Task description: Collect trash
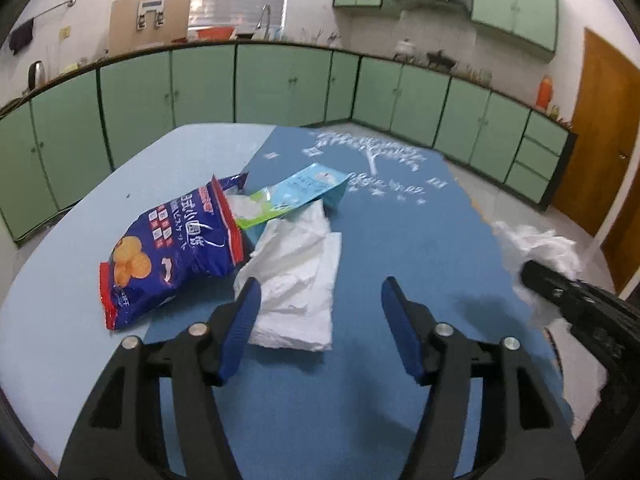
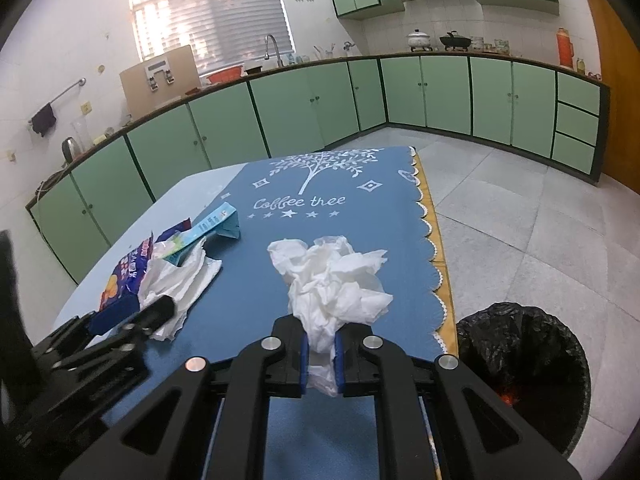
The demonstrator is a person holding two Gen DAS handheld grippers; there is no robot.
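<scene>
A flat white tissue [image 1: 296, 280] lies on the blue tablecloth [image 1: 400, 240], partly under a dark blue snack bag [image 1: 172, 248] and a light blue-and-green packet [image 1: 296, 196]. My left gripper [image 1: 320, 288] hovers open just in front of the tissue. Its left finger overlaps the tissue's near edge, and nothing is pinched. My right gripper [image 2: 321, 336] is shut on a crumpled white tissue [image 2: 336, 280], which bunches up above the jaws. In the left wrist view that crumpled tissue [image 1: 536, 240] and the right gripper [image 1: 528, 274] sit at the right edge of the table.
A bin lined with a black bag [image 2: 480, 332] stands on the floor beside the table's right edge, with something orange inside. The scalloped cloth edge [image 2: 430, 248] marks the table's right side. Green cabinets line the walls beyond.
</scene>
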